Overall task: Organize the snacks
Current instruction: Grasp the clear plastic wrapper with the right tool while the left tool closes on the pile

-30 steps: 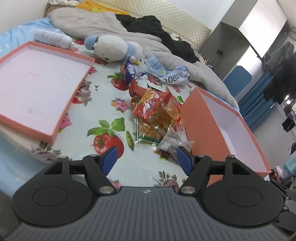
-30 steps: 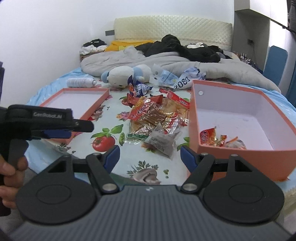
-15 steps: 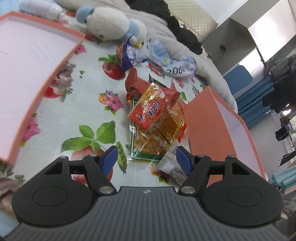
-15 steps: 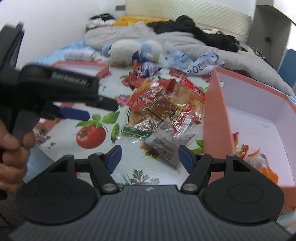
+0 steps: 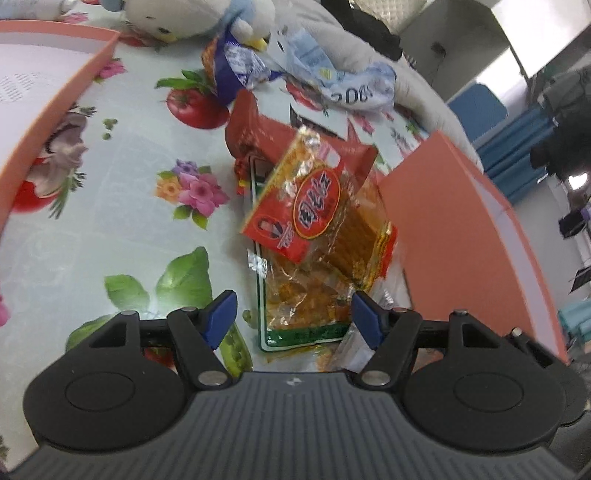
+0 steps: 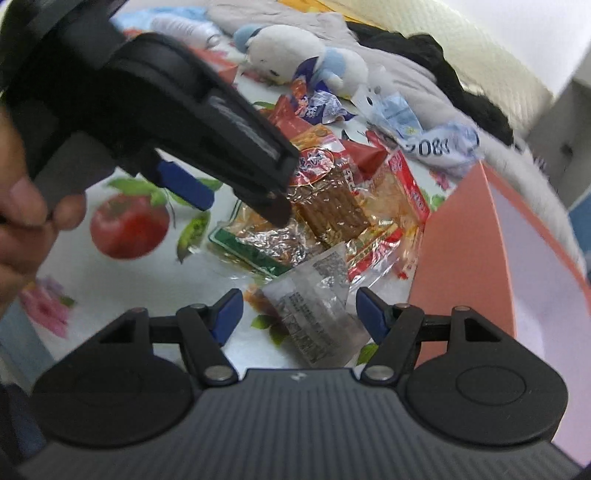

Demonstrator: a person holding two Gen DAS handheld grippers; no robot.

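Observation:
A pile of snack packets lies on the flowered bed sheet. On top is a red and clear packet [image 5: 314,210] [image 6: 325,184]; under it a green-edged packet [image 5: 299,310] [image 6: 258,243]. A clear packet with printed text [image 6: 317,310] lies nearest. My left gripper [image 5: 293,317] is open, straddling the green-edged packet's near end just above it; it also shows in the right wrist view [image 6: 207,173]. My right gripper [image 6: 297,314] is open, its fingers either side of the clear packet. The orange box [image 5: 461,221] [image 6: 476,258] stands right of the pile.
An orange box lid [image 5: 44,92] lies to the left. A white and blue plush toy [image 5: 192,14] [image 6: 295,48], a purple packet [image 5: 236,70], a crumpled blue-white wrapper [image 5: 354,85] and grey bedding [image 6: 406,70] lie beyond the pile.
Both grippers have moved forward and down toward the snack pile. The left gripper has moved in over the pile and now fills the left of the right wrist view.

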